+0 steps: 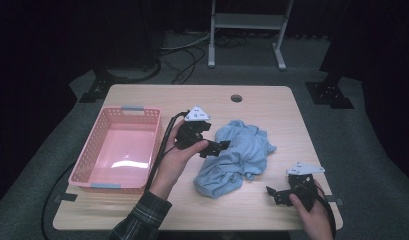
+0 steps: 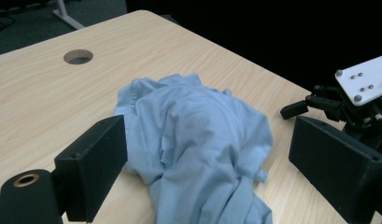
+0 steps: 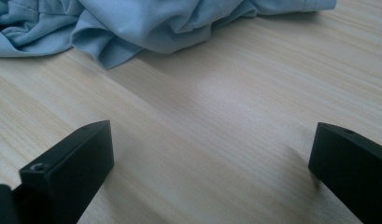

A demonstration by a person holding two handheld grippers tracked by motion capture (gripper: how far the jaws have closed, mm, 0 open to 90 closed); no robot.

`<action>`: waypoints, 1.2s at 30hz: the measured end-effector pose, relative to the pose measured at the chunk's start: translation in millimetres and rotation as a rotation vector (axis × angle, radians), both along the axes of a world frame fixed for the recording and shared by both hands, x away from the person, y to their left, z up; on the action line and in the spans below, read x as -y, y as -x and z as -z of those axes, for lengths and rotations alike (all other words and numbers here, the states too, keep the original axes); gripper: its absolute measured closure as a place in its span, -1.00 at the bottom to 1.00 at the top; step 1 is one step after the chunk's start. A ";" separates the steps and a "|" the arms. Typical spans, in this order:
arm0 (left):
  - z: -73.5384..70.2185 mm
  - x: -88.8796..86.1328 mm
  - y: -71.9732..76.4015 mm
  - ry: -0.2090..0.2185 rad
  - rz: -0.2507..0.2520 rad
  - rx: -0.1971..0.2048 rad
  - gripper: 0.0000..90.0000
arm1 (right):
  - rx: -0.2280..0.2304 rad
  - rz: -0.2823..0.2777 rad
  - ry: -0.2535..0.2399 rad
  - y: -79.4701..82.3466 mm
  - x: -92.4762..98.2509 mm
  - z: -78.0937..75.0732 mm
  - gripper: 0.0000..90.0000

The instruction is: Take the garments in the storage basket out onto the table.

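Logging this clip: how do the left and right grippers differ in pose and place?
The left gripper is at the blue cloth, beside the pink basket; the right gripper is over bare table, apart from the cloth. Both are open, holding nothing.

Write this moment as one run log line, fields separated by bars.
left gripper: open, at blue cloth | right gripper: open, over bare table | pink basket: empty
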State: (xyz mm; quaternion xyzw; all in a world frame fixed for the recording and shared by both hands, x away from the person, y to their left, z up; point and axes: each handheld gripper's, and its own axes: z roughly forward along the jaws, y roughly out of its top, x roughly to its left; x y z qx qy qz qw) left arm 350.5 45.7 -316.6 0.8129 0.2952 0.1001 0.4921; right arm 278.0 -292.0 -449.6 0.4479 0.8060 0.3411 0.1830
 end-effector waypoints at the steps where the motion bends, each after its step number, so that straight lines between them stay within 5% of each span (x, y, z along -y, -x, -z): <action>1: 0.3 -1.9 1.1 0.000 -0.001 -0.002 -0.76 | 0.000 0.000 0.000 0.0 0.0 0.0 -1.00; 25: 17.9 -27.0 31.1 0.000 -0.014 -0.008 -0.76 | 0.001 -0.001 0.001 -0.1 0.1 0.1 -1.00; 36: 35.7 -34.3 42.9 -0.021 -0.019 -0.049 -0.76 | 0.001 -0.001 0.001 0.0 0.1 0.1 -1.00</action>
